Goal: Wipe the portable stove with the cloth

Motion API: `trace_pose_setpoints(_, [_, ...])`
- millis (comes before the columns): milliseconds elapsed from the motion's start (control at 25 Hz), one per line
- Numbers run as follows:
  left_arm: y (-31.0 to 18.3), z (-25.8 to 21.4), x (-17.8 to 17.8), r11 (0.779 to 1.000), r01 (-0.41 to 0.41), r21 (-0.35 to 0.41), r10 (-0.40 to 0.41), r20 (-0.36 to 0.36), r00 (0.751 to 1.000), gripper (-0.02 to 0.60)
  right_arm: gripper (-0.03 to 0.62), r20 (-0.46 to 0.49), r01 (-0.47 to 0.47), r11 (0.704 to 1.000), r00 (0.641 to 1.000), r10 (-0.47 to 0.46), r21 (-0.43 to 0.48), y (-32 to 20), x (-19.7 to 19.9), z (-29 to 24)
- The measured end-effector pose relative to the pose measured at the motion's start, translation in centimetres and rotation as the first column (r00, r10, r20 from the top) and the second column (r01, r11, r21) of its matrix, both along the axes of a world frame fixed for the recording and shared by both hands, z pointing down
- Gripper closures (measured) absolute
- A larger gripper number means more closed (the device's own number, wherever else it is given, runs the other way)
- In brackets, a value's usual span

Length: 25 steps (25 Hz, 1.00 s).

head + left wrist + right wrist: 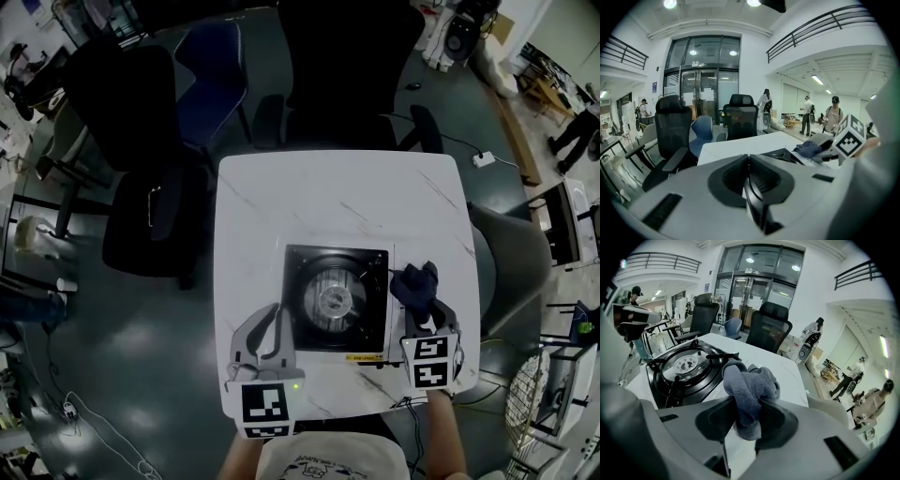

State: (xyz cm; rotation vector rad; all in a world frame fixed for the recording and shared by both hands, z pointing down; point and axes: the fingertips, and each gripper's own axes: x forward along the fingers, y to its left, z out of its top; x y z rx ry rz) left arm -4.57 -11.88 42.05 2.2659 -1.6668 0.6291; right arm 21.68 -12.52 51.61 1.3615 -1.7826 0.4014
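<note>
Your right gripper point(419, 305) has its jaws clamped on the cloth point(414, 283). The bunch stands up out of the jaws just off the stove point(336, 298), at its 3 o'clock side, and it is not yet on the black top. Your left gripper point(270, 323) has its jaws pressed together with nothing between them. It sits close beside the stove at about 8 o'clock, and whether it touches the casing cannot be told.

The stove lies towards the 6 o'clock edge of the table point(309, 197).

What could go wrong:
- **Snagging:** The cloth is pinched by one fold only, with loose lobes flopping over the jaws. Drag it across the burner and a lobe will likely catch on the thin metal prongs around the ring and pull out of your grip.
- **Sliding:** The table looks smooth and slick, and nothing seems to brace the stove. A firm sideways wipe from 3 o'clock may skate it towards 9 o'clock.
- **Scraping:** If you press low, the hard jaw tips, not the cloth, may scrape the top.

The cloth is dark blue-grey, soft and nubbly, like towelling, and wadded into a knot. The stove has a square, glossy black top in a pale casing, with a shiny round dish at its centre. The table is white with faint grey veins.
</note>
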Motion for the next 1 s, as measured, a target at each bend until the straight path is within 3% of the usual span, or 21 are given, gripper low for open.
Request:
trace_pose_setpoints(480, [1.2,0.5,-1.8,1.0,-0.021,-0.021,0.021,0.003,1.0,0.56,0.464,-0.035,-0.03,0.999,0.999,0.029,-0.037,4.0,0.0,0.3])
trace_pose_setpoints(1000, [2.4,1.1,-1.7,0.994,-0.098,-0.044,0.098,0.0,0.995,0.56,0.464,-0.09,-0.067,0.995,0.994,0.061,-0.072,9.0,-0.3,0.4])
